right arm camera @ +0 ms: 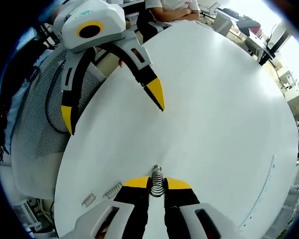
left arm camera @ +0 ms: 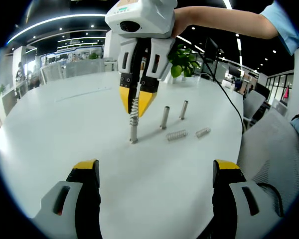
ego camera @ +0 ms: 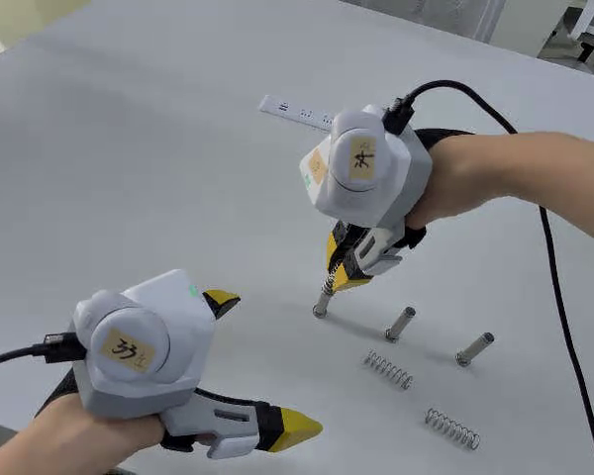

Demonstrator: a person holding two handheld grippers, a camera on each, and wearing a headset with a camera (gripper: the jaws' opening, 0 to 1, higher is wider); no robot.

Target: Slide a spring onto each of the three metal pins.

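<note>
White tabletop [ego camera: 158, 148]: plain, matte, broad.
White power strip [ego camera: 295, 111]: lies flat on the far part of the tabletop.
Green potted plant [left arm camera: 183, 59]: stands beyond the table's far edge.
Grey mesh chair [left arm camera: 269, 144]: beside the table's edge.

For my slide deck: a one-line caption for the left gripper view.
Right gripper holds a spring at the top of an upright pin; two more springs lie on the table.
</note>
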